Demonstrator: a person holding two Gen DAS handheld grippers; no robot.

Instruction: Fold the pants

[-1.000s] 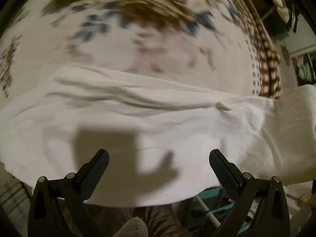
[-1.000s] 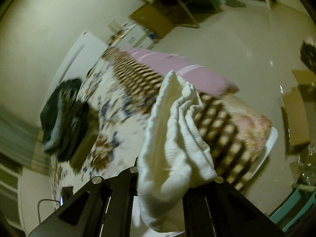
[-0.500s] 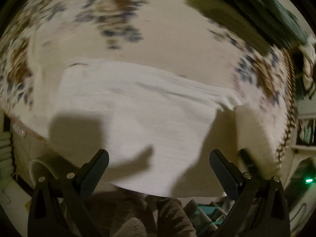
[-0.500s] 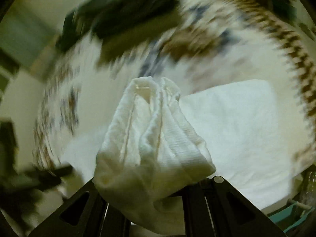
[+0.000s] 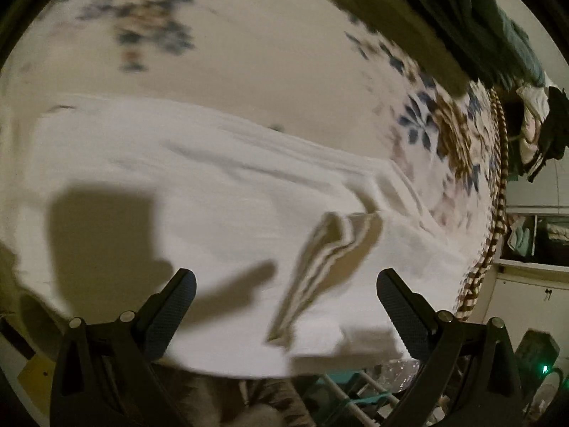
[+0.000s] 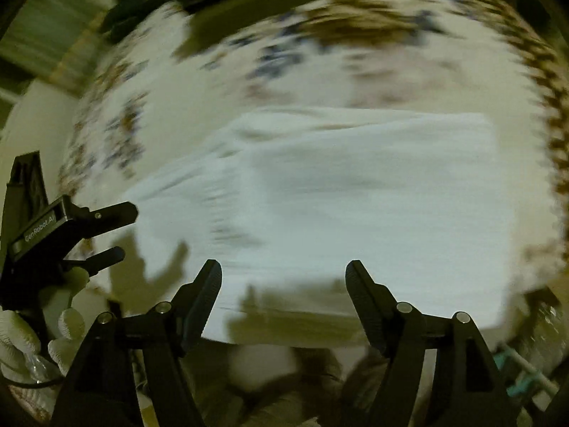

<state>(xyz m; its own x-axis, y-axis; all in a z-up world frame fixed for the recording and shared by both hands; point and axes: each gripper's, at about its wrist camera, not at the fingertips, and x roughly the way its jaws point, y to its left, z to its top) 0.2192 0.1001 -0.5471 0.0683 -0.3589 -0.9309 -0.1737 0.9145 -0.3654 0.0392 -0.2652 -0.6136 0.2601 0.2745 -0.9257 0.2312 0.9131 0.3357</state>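
The white pants (image 5: 213, 192) lie folded across the near edge of a bed; a thrown-over end with a striped hem (image 5: 330, 245) rests on top at the right. They also show in the right wrist view (image 6: 355, 192), blurred. My left gripper (image 5: 284, 284) is open and empty just above the pants' near edge. My right gripper (image 6: 282, 277) is open and empty over the near edge too. The left gripper (image 6: 106, 231) shows at the left of the right wrist view, held by a gloved hand.
A floral bedspread (image 5: 249, 53) covers the bed, with a checked border (image 5: 498, 195) at the right. Dark clothes (image 5: 462, 17) are piled at the far side. A teal rack (image 5: 355, 391) stands below the bed edge. Shelves (image 5: 533, 242) are at the right.
My right gripper has let go of the bunched white pants end, which now lies folded over the rest. Both views have swung; the left gripper stays open.
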